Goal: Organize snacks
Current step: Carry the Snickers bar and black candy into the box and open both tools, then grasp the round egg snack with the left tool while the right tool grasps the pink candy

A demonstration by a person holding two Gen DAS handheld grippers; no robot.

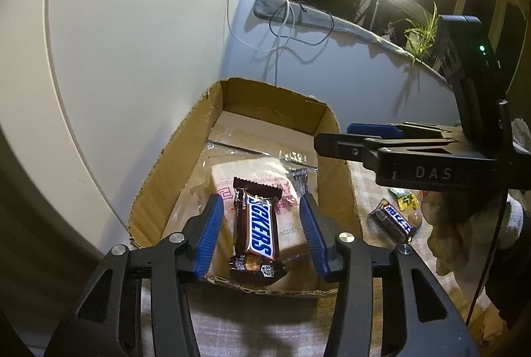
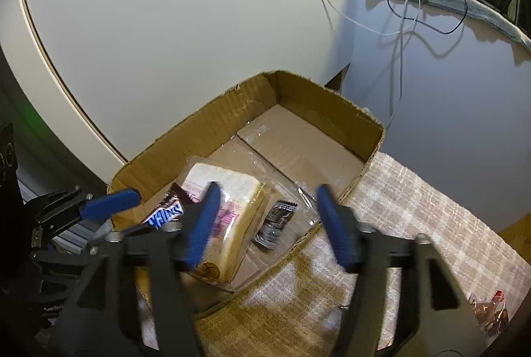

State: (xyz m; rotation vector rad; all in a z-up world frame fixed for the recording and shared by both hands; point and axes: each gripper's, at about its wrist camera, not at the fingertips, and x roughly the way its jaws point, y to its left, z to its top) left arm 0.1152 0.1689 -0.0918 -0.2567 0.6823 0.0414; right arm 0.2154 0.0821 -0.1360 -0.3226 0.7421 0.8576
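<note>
Left gripper (image 1: 259, 232) hangs over the near end of the cardboard box (image 1: 159, 191), jaws apart, straddling the Snickers bar (image 1: 257, 229) without touching it. The bar lies on the bagged sandwich (image 2: 232, 217), its near end on the box's near rim. Looks like a drop just made: lift straight up and back, keep the blue pads clear of the wrapper. Right gripper (image 2: 265, 224) is also over the box, jaws apart and empty, just right of the left one, so stagger the arms. Far half of the box is free; a small dark sachet (image 2: 275, 221) sits right of the sandwich. Second Snickers (image 1: 395, 221) waits on the checked cloth (image 2: 415, 207) right of the box; more wrappers lie beyond it.
</note>
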